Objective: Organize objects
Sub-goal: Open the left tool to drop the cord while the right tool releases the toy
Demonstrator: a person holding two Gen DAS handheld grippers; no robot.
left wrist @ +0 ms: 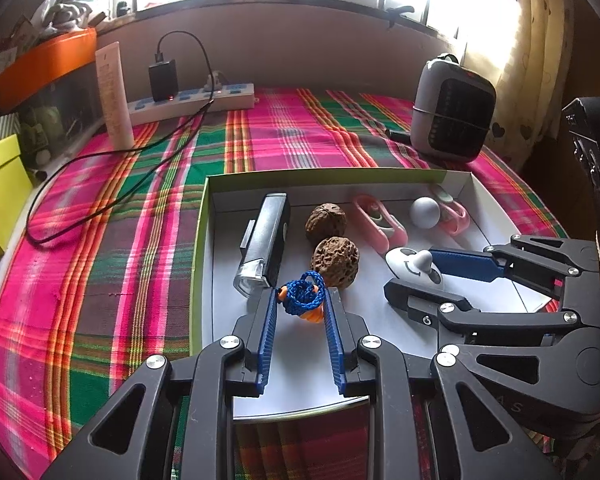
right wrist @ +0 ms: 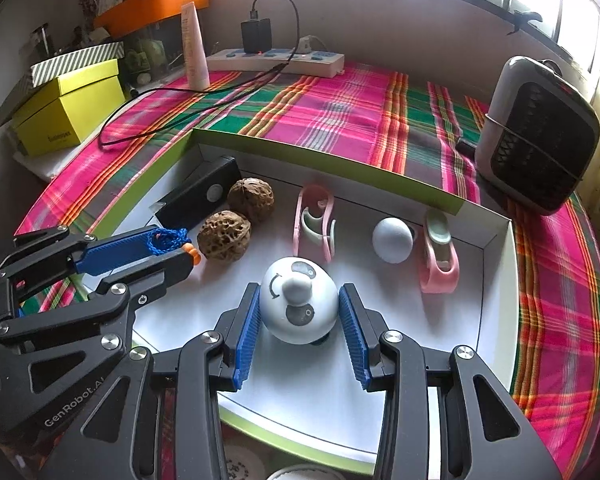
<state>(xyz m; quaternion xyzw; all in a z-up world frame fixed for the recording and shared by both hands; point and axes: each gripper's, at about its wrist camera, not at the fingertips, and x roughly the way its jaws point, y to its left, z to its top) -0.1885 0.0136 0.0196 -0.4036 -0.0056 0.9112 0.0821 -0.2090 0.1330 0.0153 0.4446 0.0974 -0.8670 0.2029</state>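
Inside the shallow white cardboard box with green rim, the left gripper is clamped on a small orange piece wound with blue braided cord, just beside the nearer wrinkled brown walnut. The right gripper has its ribbed blue pads against both flanks of the smooth white domed plastic toy with grey knob, which sits nearer the box's front edge; each item lies straight ahead between its own fingers.

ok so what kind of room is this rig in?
Most likely a lived-in room at home, with a table under a window. The plaid cloth, a power strip with a charger plugged in, and a small heater point that way.
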